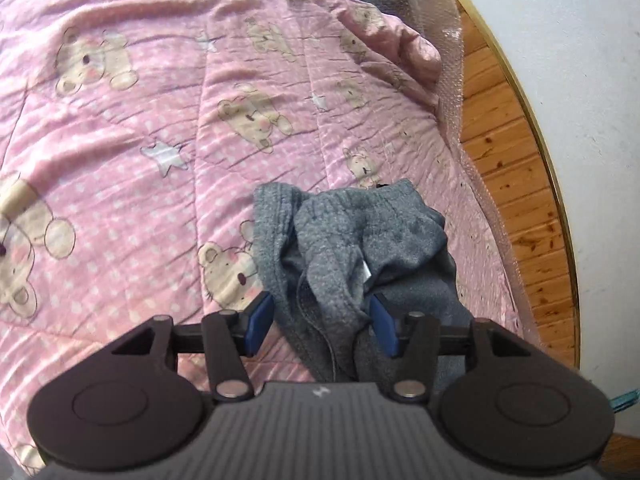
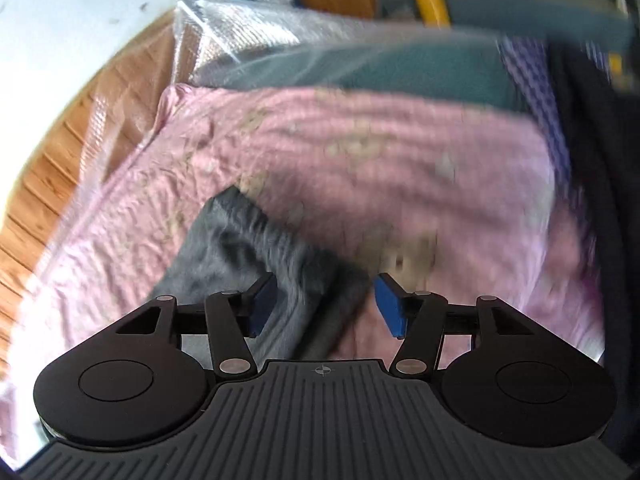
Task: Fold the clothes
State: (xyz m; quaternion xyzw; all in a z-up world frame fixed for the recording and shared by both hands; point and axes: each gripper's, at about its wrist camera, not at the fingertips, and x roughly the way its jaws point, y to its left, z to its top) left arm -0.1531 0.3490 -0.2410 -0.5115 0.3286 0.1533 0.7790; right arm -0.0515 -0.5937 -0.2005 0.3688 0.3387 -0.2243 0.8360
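A crumpled grey fleece garment (image 1: 360, 240) lies on the pink bear-print quilt (image 1: 160, 120). Its near end runs between the blue pads (image 1: 260, 318) of my left gripper (image 1: 322, 322), whose jaws stand wide apart and do not pinch the cloth. In the right wrist view the picture is smeared by motion. There the same grey garment (image 2: 240, 248) lies ahead and to the left, and a fold of it reaches into the gap of my right gripper (image 2: 326, 306), which is open too. The part of the garment under both grippers is hidden.
The quilt's right edge drops to a wooden floor (image 1: 516, 184) by a white wall (image 1: 580, 80), with clear plastic wrap (image 1: 452, 60) along it. In the right view a teal cloth (image 2: 400, 68), a purple checked fabric (image 2: 536, 80) and dark clothing (image 2: 600, 160) lie at the far right.
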